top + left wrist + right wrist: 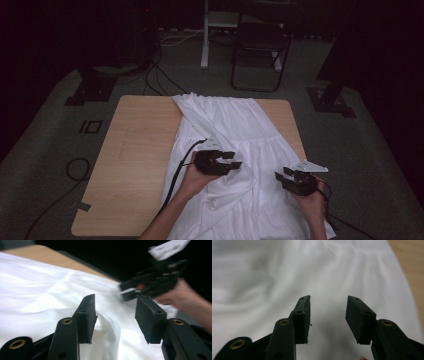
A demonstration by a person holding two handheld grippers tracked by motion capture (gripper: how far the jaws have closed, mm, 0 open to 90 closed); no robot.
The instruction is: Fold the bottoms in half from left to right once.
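Observation:
A white garment [235, 125] lies spread and creased along the right half of a light wooden table [135, 150], hanging over the near edge. My left gripper [234, 161] hovers over the middle of the cloth, pointing right. In the left gripper view its jaws [115, 302] stand apart, with a raised fold of the garment [37, 290] beside one pad and nothing pinched. My right gripper [280, 174] is at the cloth's right edge, pointing left toward the other one, and it also appears in the left gripper view [126, 291]. Its jaws [328, 300] are open just above smooth cloth [287, 270].
Bare tabletop lies left of the garment, and a strip of it [412, 260] shows past the cloth's edge. Behind the table stand a black folding chair [260, 50], a white stand post [205, 40] and black stand bases [92, 87]. Cables [75, 170] trail on the grey floor.

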